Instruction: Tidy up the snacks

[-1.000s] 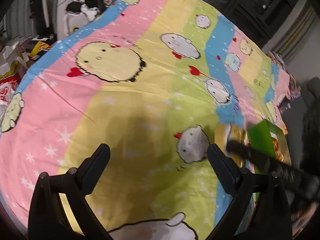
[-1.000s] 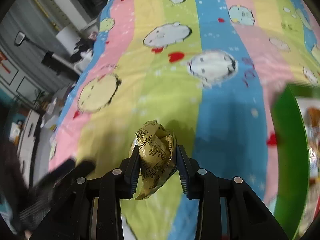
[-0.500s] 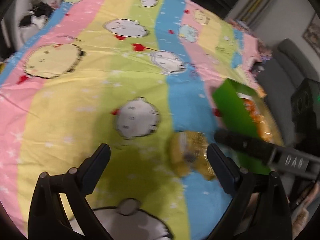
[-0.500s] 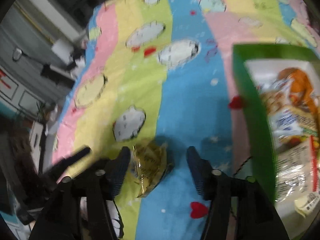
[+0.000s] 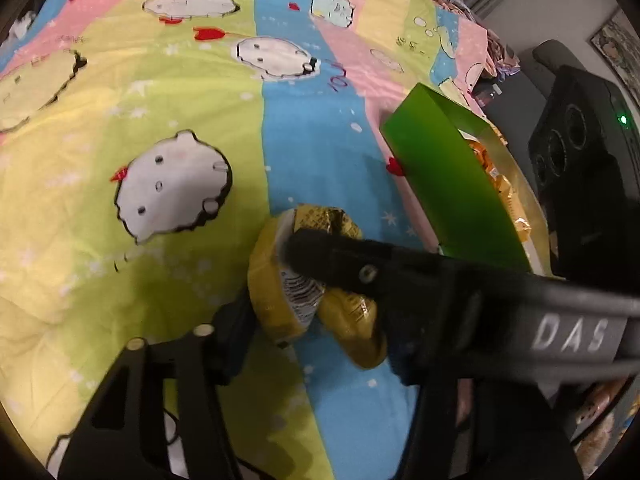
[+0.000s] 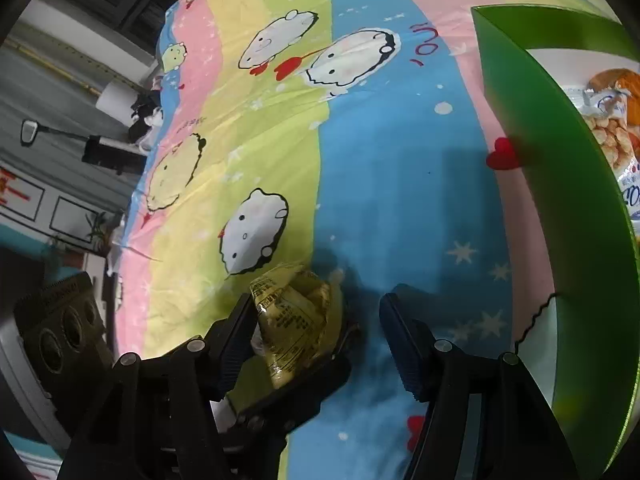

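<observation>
Cartoon-printed bedding in pastel stripes covers the bed (image 5: 160, 92) under both tools. Nearest, the left gripper (image 5: 312, 320) has just been closing and pinches the gold snack packet (image 5: 280, 300), which sits low on the sheet. The right gripper (image 6: 320, 332), jaws just parted and now half wide, merely brushes it. Light, crinkly and slippery, the packet is best pinched across its bunched middle. Farther right stands the green box (image 6: 560, 184), already holding snacks.
</observation>
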{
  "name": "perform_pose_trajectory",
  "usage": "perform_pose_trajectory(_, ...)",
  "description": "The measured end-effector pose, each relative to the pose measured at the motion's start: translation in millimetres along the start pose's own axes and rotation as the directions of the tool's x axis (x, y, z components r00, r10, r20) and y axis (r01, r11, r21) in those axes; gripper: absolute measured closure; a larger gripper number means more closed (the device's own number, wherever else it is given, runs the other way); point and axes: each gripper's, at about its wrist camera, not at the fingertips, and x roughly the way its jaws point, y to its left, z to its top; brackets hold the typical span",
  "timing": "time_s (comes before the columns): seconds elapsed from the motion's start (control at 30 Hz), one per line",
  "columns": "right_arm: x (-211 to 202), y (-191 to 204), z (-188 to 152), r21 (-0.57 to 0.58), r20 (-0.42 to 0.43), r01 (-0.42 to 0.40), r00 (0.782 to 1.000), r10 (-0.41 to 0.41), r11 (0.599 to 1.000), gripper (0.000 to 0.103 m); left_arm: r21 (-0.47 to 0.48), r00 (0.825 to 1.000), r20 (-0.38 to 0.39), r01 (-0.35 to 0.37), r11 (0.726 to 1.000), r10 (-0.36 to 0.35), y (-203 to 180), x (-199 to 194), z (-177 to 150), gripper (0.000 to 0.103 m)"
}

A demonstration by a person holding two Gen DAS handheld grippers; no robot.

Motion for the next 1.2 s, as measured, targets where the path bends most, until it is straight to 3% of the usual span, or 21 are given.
perform_pose_trajectory(0.07, 3.9, 0.5, 0.5, -0.01, -0.01, -0.016, 1.0, 0.016, 1.0, 0.053, 0.018, 1.0, 0.0, -0.008, 1.0, 0.008, -3.1, -0.1, -0.4, 0.052)
perform_pose_trajectory(0.17, 0.1, 0.0, 0.4, -0.011, -0.005, -0.023, 1.0, 0.023, 1.0, 0.059, 0.019, 1.0, 0.006, -0.007, 1.0, 0.007, -7.5, -2.1, 1.0, 0.054)
perform_pose_trajectory(0.37, -53.1, 2.4, -0.5, -0.039, 0.13, -0.013, 0.991, 0.018, 0.999, 0.059, 0.106, 0.995, 0.102, -0.004, 0.994, -0.007, -51.0, -26.3, 17.2, 0.054)
perform_pose_trajectory(0.5, -105.1, -6.4, -2.5, -0.046, 0.262, -0.02, 0.965, 0.031, 0.999, 0.059, 0.202, 0.986, 0.162, 0.009, 0.979, -0.042, -93.0, -41.6, 26.5, 0.054)
perform_pose_trajectory(0.67, -148.3, -34.0, -5.8, -0.005, 0.359, -0.028, 0.933, 0.028, 1.0, 0.059, 0.3, 0.977, 0.202, 0.003, 0.954, -0.067, -143.9, -38.1, 29.9, 0.054)
perform_pose_trajectory(0.9, -180.8, -78.8, -8.4, 0.086, 0.432, -0.012, 0.902, -0.027, 0.996, 0.059, 0.344, 0.98, 0.148, 0.077, 0.936, -0.135, -183.7, -8.2, 41.2, 0.054)
perform_pose_trajectory(1.2, -178.6, -133.3, -3.5, 0.234, 0.393, -0.021, 0.917, -0.075, 0.972, 0.059, 0.359, 0.991, 0.026, 0.116, 0.926, -0.134, -208.0, 36.6, 47.1, 0.054)
